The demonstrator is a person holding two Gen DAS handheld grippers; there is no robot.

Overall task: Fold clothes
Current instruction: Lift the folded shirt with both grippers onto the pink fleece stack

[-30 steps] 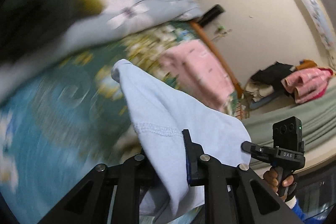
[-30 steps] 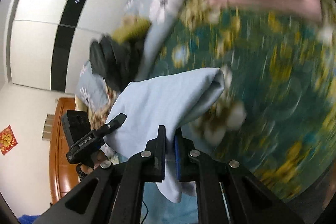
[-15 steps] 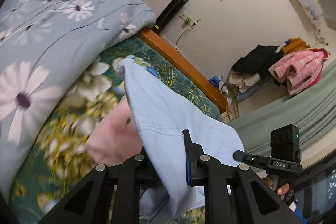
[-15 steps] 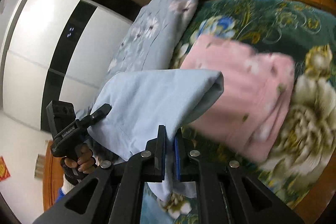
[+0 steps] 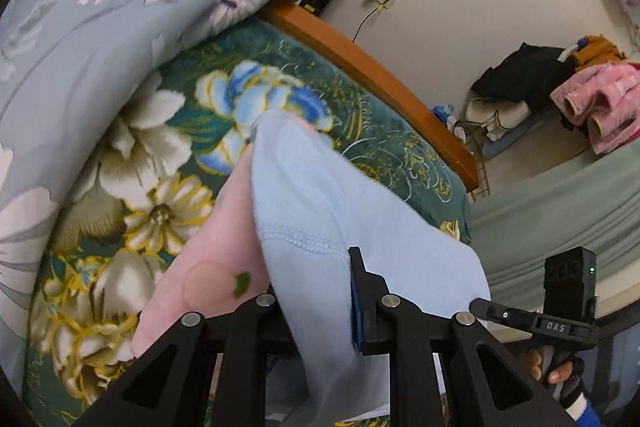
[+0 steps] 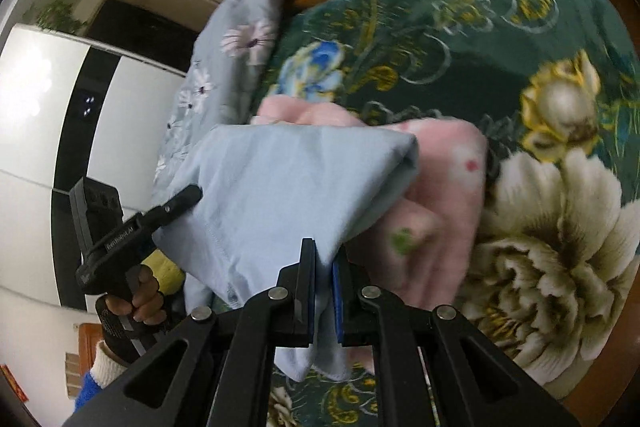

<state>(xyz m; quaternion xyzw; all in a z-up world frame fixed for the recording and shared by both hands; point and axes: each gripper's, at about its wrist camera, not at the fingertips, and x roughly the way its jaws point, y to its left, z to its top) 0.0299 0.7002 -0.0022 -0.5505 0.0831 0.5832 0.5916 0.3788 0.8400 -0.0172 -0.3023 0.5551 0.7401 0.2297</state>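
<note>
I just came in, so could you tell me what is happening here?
A person is folding clothes on a bed. Both the left gripper and the right gripper are shut on a folded blue garment, held above a pink garment lying on the floral blanket.

folded pink garment (image 6: 436,211) directly beneath, quilt (image 5: 100,39) crowding left, bedspread (image 5: 360,131) seemingly open beyond
</note>
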